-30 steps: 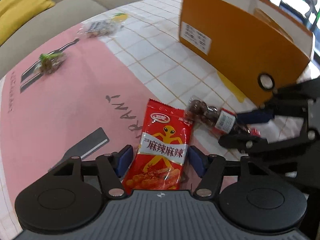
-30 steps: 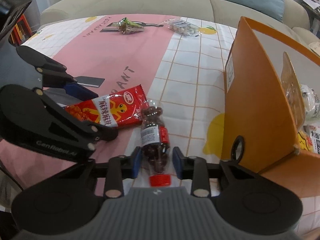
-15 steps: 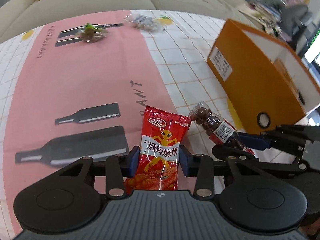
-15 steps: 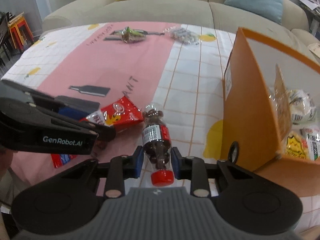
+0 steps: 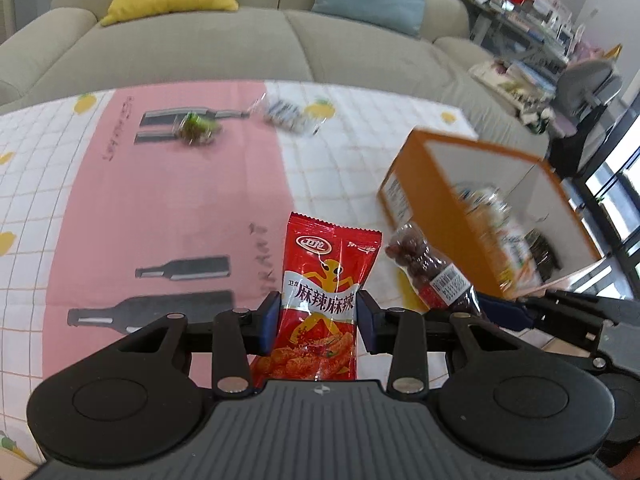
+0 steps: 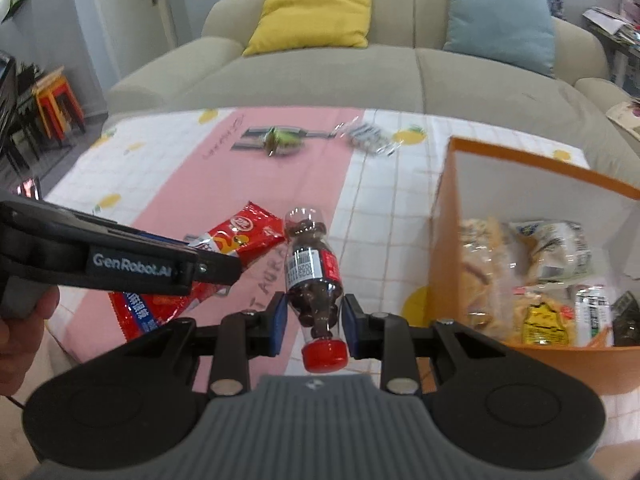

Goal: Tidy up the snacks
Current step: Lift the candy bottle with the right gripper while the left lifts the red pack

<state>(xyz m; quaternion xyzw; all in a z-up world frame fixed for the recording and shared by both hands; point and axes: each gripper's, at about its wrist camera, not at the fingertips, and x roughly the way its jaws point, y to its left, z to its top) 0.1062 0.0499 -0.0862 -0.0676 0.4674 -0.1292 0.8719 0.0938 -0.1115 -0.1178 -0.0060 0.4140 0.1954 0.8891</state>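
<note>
Left wrist view | left claw (image 5: 316, 316) pinches red snack packet (image 5: 324, 300) | right claw (image 6: 314, 322) pinches small bottle (image 6: 314, 280) | risk: smooth, round bottle slips before orange box (image 6: 448, 240) at right

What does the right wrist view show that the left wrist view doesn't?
Right wrist only: the bottle's red cap, the stools by the wall, a clear look at the snack bags inside the orange box, and the left gripper seen from the side.

Left wrist only: the red snack packet's full front print and the cluttered shelves at right.

Both: packet, bottle, box, two small snacks far across the tablecloth, sofa, yellow and blue cushions.
</note>
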